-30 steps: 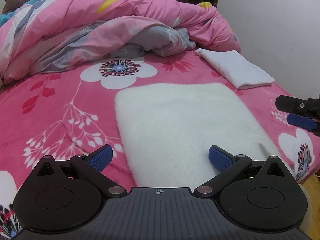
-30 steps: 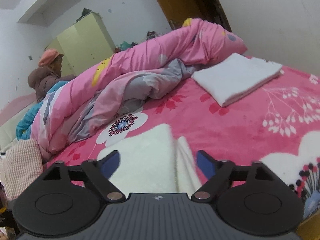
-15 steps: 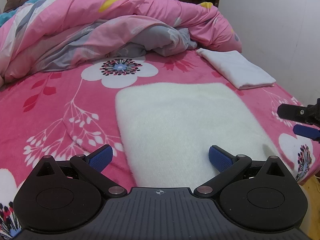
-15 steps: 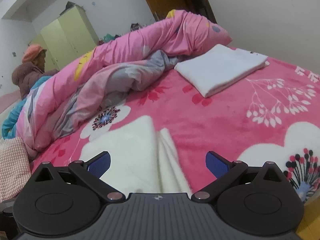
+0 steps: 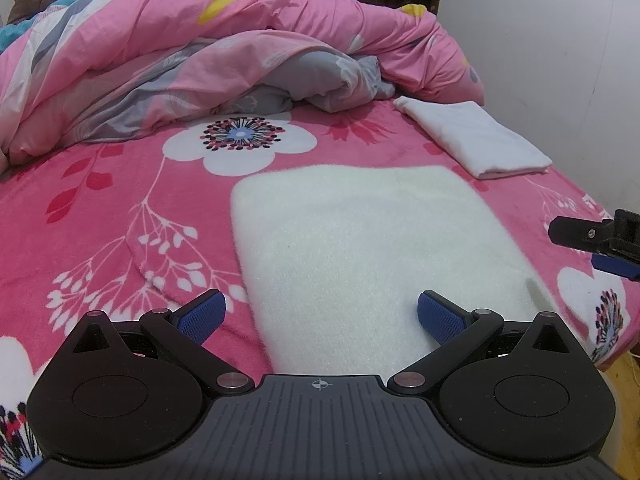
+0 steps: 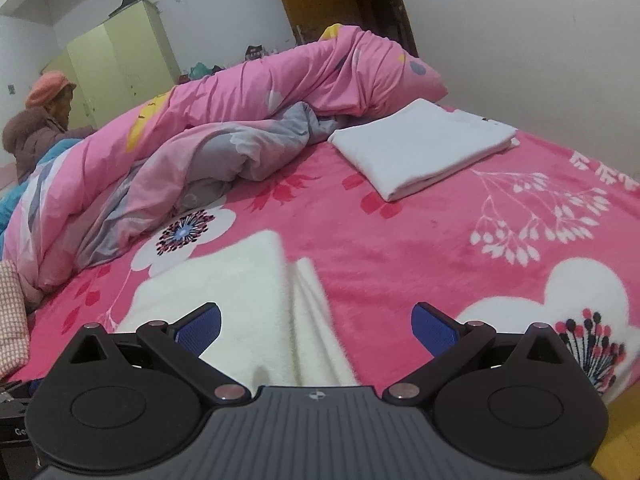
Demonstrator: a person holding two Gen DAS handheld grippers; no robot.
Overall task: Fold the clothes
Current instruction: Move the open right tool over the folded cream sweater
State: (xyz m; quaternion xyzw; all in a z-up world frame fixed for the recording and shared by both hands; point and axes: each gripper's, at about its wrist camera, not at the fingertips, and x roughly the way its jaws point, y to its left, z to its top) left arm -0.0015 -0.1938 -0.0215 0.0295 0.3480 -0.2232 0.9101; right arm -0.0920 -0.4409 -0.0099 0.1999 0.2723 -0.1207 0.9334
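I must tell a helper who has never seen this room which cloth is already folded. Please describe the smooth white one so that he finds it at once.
Start from the pink flowered bed cover and go to its far end, where the crumpled pink and grey quilt lies. The smooth white folded cloth lies just beside it, near the wall. It is thin and flat with crisp edges, unlike the fluffy cream garment nearer the camera.

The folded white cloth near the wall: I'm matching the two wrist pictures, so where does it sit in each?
Left wrist view: the folded white cloth lies upper right, just right of the rumpled quilt.
Right wrist view: the cloth lies upper centre-right, near the wall.
Shared landmark: the fluffy white garment ahead of both grippers' jaws.
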